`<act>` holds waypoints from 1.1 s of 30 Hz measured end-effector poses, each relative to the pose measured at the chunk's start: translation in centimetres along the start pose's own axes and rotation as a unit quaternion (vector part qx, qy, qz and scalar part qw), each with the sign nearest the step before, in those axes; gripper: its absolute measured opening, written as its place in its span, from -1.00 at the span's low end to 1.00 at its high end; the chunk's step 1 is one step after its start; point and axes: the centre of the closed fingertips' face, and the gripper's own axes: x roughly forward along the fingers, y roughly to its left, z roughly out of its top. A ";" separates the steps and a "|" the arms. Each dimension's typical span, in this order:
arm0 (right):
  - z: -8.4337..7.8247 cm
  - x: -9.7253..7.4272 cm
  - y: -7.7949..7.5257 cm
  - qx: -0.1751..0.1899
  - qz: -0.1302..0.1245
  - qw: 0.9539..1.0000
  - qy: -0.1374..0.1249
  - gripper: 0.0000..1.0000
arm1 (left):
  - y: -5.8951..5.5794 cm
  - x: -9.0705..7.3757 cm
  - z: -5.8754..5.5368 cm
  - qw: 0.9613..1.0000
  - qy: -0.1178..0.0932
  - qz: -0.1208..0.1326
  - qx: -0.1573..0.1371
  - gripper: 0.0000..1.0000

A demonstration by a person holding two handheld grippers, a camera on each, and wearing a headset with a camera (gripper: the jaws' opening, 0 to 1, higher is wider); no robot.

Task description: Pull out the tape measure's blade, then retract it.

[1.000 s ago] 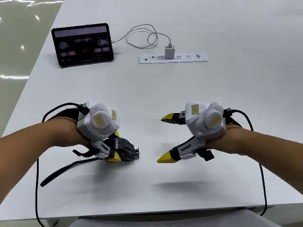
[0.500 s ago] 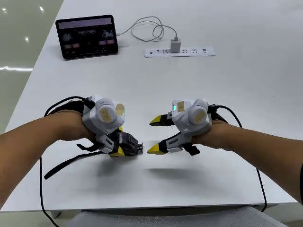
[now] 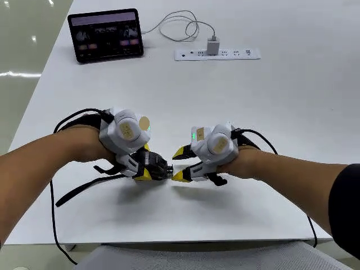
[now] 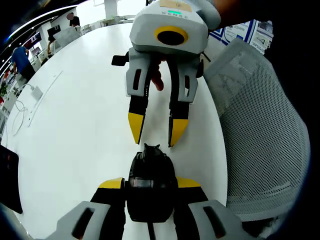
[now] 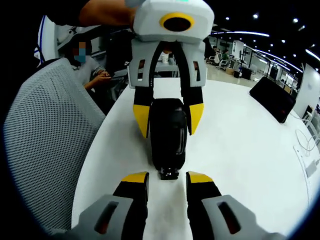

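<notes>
Two grippers sit nose to nose close to the near edge of the white table (image 3: 270,101). The left gripper (image 3: 145,171) is clamped on the black tape measure (image 3: 155,166). I can't really tell if the case is resting on the surface or just off it. The right gripper (image 3: 179,164) has its yellow-tipped jaws spread with nothing between them.

The bit that matters: the case's long axis runs straight along the line between the two tools, and the end where the blade comes out points right at the right gripper. In the right gripper view the little hook tab (image 5: 169,174) sits just ahead of the gap between that gripper's own jaws, pretty much centred but not yet inside it. The left gripper view says the same from the other side, with the right one's tips just apart from the nose of the case.

So I'd say the blade isn't out at all and this is the reach-for-the-tab step. My guess is the right one needs to ease forward a touch, pinch the tab, then pull straight away along that same axis. Go in off-centre and it'll likely slip off that tiny tab.
</notes>
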 end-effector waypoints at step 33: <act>-0.7 0.5 -0.4 -0.002 0.015 1.000 0.019 -0.84 | -0.1 -0.1 0.1 1.000 -0.008 0.002 -0.011 -0.34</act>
